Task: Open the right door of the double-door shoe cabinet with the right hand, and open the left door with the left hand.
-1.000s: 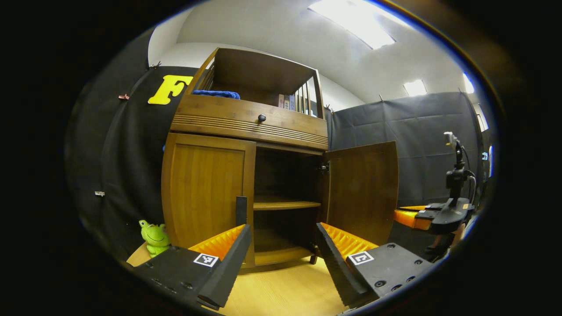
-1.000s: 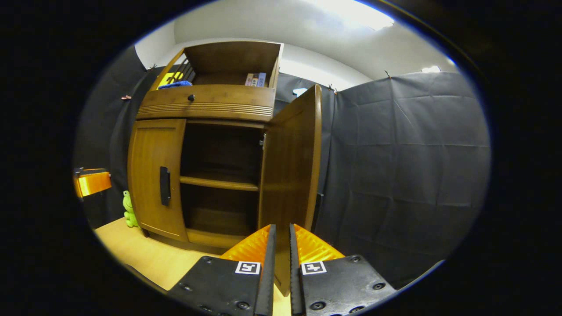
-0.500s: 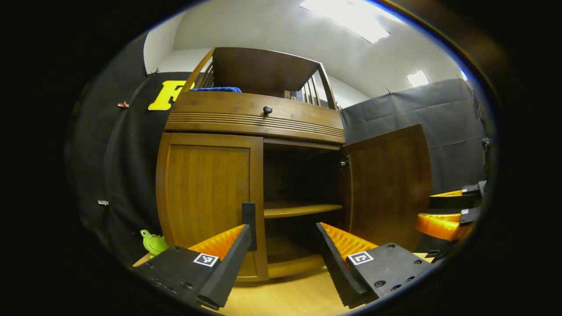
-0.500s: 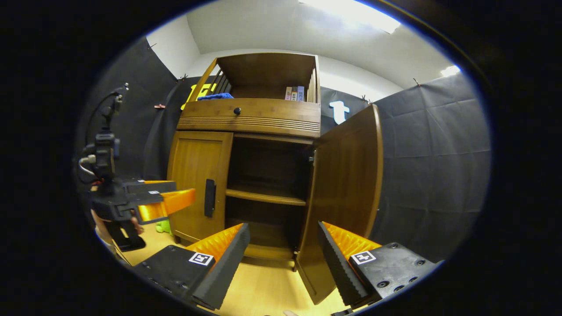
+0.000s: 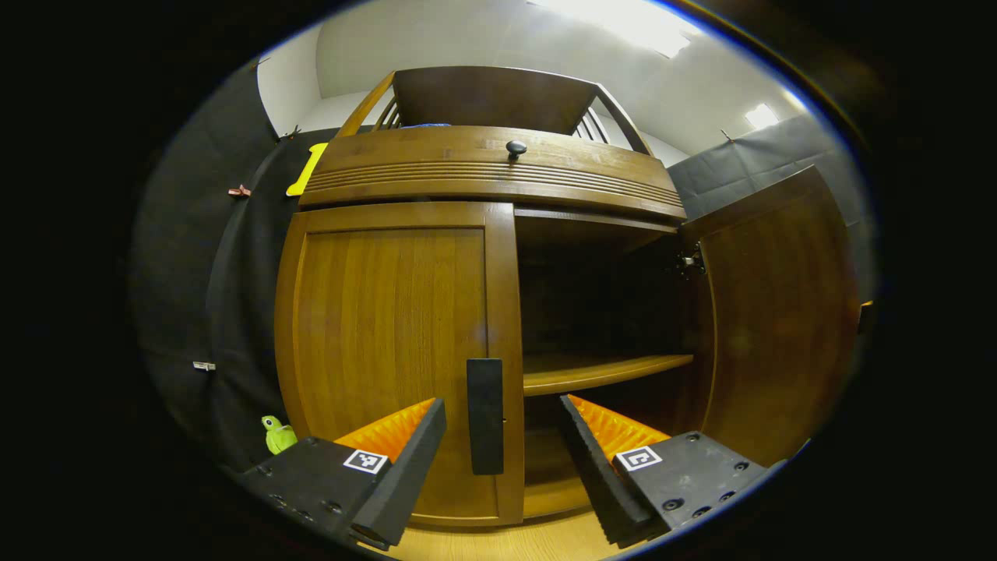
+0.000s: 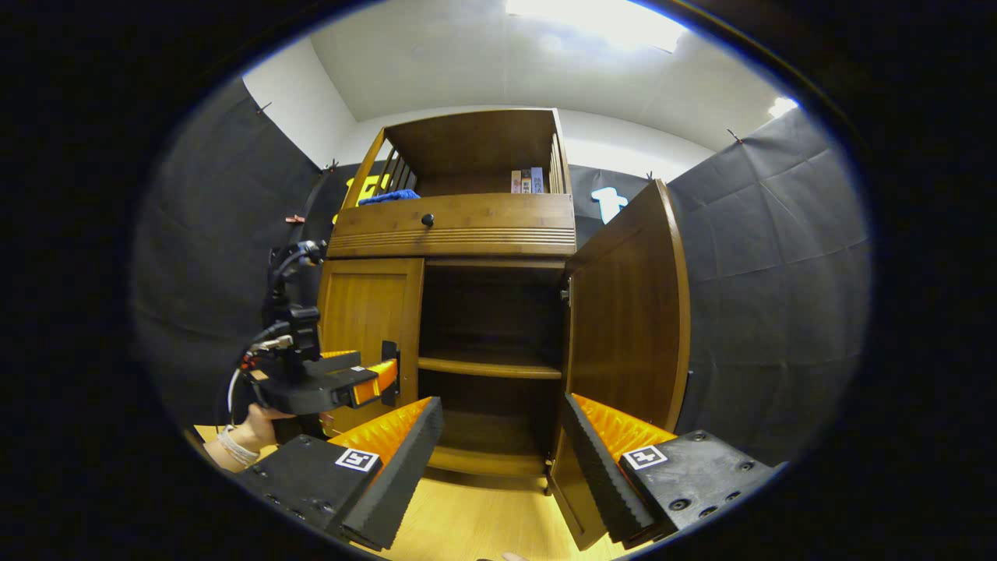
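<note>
Black cloth walls [image 6: 771, 257], white ceiling [image 6: 498, 70], bright ceiling light [image 6: 600, 19], wooden floor [image 6: 475, 522]

Left gripper [image 5: 494, 421] is level, its fingers spread wide apart, nothing pinched between them. A hand [image 6: 253, 427] grips it from below. Right gripper [image 6: 502, 425] sits farther back, fingers parted too, holding nothing.

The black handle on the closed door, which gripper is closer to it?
Left. The left gripper has the handle between its open fingers; the right gripper hangs back, facing the open right door.
</note>
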The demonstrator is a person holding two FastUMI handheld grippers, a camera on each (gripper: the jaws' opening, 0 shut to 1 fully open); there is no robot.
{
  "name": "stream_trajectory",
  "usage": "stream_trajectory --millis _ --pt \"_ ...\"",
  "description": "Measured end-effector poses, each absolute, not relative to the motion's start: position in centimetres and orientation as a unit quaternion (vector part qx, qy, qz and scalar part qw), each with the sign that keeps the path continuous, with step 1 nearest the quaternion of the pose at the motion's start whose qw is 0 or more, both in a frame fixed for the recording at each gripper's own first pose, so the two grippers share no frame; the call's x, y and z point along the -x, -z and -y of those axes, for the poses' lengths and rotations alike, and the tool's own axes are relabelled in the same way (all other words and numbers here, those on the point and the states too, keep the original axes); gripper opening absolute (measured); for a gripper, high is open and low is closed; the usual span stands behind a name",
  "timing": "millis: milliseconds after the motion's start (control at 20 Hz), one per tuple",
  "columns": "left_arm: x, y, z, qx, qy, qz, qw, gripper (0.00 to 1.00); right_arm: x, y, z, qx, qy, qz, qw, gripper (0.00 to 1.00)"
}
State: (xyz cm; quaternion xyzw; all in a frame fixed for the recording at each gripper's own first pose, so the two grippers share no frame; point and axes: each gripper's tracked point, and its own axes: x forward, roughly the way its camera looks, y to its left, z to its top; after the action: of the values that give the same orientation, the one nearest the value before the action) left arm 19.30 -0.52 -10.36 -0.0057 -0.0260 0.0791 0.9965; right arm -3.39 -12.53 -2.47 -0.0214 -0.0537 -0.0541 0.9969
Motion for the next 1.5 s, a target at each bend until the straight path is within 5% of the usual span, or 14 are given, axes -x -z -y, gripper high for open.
stream_trajectory --millis 550,800,1500 --pt "-24.6 14.7 -0.9 0.016 -0.098 -0.001 0.995 0.81 2.7 1.7 14.9 0.023 0.061 0.081 0.995 0.97" --pt "-24.9 14.5 -1.5 0.017 -0.112 0.007 0.993 0.36 2.3 3.3 15.6 0.026 0.066 0.058 0.996 0.98" --pt "-18.3 13.9 -1.1 0.050 -0.038 -0.017 0.998 0.31 1.1 5.1 12.0 0.024 0.033 0.016 0.999 0.98"
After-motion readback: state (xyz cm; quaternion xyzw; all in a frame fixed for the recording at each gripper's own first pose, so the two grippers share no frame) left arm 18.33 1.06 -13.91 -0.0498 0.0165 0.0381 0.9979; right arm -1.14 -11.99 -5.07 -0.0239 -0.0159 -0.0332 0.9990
